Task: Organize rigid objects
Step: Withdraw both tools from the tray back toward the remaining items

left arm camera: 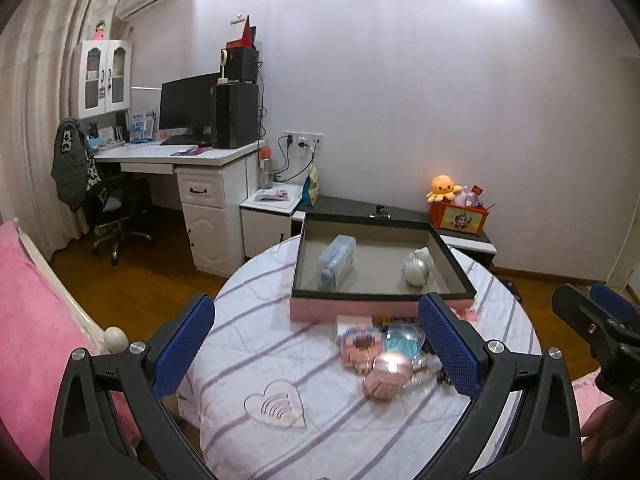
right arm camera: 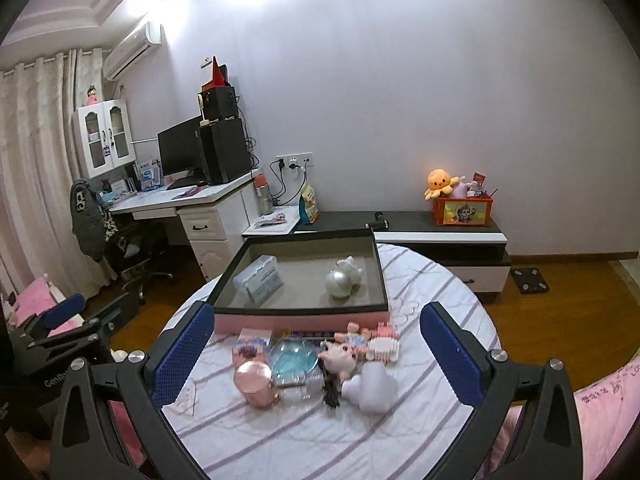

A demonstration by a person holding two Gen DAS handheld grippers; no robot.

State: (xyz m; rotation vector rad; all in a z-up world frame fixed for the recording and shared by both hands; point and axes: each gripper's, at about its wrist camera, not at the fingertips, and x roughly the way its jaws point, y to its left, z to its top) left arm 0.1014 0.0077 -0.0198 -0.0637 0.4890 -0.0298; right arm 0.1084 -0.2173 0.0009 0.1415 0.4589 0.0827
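Note:
A pink box [right arm camera: 300, 322] with a dark rim stands at the far side of a round striped table [right arm camera: 320, 440]. Inside lie a clear blue case [right arm camera: 260, 278] and a silvery white figure [right arm camera: 344, 276]. In front of the box lie several small toys: a pink cylinder [right arm camera: 256, 382], a clear blue dome [right arm camera: 290, 358], a white heart shape [right arm camera: 372, 386] and small dolls [right arm camera: 348, 350]. My right gripper [right arm camera: 316, 352] is open above these toys. My left gripper [left arm camera: 316, 346] is open over the table's left part, with the pink cylinder [left arm camera: 386, 378] just inside its right finger.
A white desk [left arm camera: 180, 156] with monitor and speakers stands at the back left, with an office chair [left arm camera: 112, 208]. A low dark cabinet [right arm camera: 440, 236] carries an orange toy box [right arm camera: 464, 210]. Pink bedding [left arm camera: 36, 320] lies at the left. Wooden floor surrounds the table.

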